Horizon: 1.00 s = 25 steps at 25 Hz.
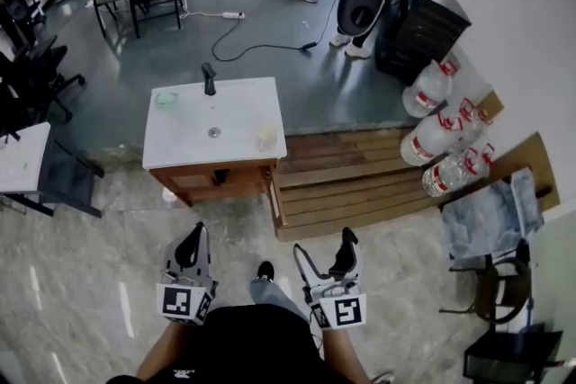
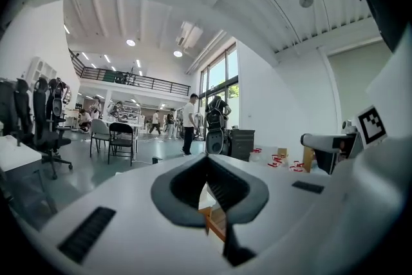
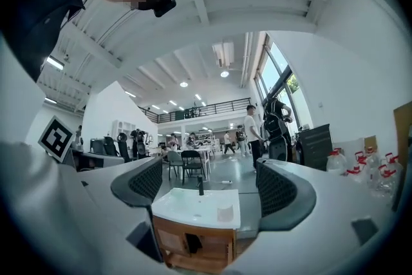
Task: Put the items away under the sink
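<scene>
A wooden sink cabinet with a white top (image 1: 234, 112) stands ahead of me on the floor, with a black faucet (image 1: 209, 78) at its far edge. On the top lie a green item (image 1: 166, 99) at the left and a pale cup-like item (image 1: 266, 137) at the right. A cabinet door (image 1: 274, 196) hangs open at the front right. My left gripper (image 1: 193, 240) is held low near my body, shut and empty. My right gripper (image 1: 325, 254) is beside it, open and empty. The right gripper view frames the cabinet (image 3: 193, 245), faucet (image 3: 200, 185) and pale item (image 3: 224, 213) between its fingers.
A wooden pallet platform (image 1: 360, 180) adjoins the cabinet's right side, with large water bottles (image 1: 441, 135) against the wall. A white table (image 1: 20, 159) and dark chair are at the left, a black stool (image 1: 504, 346) at the lower right. People stand far back; a cable (image 1: 261, 45) crosses the floor.
</scene>
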### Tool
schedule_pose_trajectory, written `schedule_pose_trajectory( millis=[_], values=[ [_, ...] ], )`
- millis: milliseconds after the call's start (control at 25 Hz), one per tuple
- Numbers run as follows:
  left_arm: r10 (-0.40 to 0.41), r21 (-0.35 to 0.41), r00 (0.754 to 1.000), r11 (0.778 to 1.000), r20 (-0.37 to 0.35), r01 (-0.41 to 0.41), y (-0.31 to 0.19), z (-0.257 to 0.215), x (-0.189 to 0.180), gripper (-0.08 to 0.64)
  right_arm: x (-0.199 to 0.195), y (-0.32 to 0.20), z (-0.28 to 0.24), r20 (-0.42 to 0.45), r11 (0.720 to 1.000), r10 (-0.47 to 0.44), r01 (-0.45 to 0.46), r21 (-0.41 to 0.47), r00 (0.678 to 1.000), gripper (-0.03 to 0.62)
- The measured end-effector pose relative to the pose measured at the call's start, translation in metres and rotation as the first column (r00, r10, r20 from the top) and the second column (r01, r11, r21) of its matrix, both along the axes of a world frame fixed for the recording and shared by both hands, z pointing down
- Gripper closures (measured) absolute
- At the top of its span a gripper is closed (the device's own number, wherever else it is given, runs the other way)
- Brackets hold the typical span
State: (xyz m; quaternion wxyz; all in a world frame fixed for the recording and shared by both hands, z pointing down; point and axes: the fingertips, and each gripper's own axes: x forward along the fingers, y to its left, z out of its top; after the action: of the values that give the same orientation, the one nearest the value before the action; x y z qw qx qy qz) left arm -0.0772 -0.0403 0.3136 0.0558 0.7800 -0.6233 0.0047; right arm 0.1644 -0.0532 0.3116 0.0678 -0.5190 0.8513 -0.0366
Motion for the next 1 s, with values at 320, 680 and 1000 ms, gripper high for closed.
schedule_pose_trajectory(
  millis=[320, 680, 1000],
  values=[
    [-0.046, -0.044, 0.999, 0.998, 0.005, 0.047, -0.041, 0.012, 0.002, 0.554, 0.000, -0.056, 0.017, -0.017, 0.998, -0.048, 0.048, -0.028, 0.999, 0.144],
    [0.008, -0.103, 1.000, 0.995, 0.022, -0.005, -0.094, 0.066, -0.015, 0.554, -0.043, -0.102, 0.077, -0.038, 0.994, -0.054, 0.050, -0.098, 0.998, 0.150],
    [0.086, -0.111, 0.996, 0.990, 0.022, -0.083, -0.156, 0.159, -0.031, 0.554, -0.097, -0.154, 0.177, -0.056, 0.988, -0.069, 0.060, -0.146, 0.996, 0.150]
  ],
)
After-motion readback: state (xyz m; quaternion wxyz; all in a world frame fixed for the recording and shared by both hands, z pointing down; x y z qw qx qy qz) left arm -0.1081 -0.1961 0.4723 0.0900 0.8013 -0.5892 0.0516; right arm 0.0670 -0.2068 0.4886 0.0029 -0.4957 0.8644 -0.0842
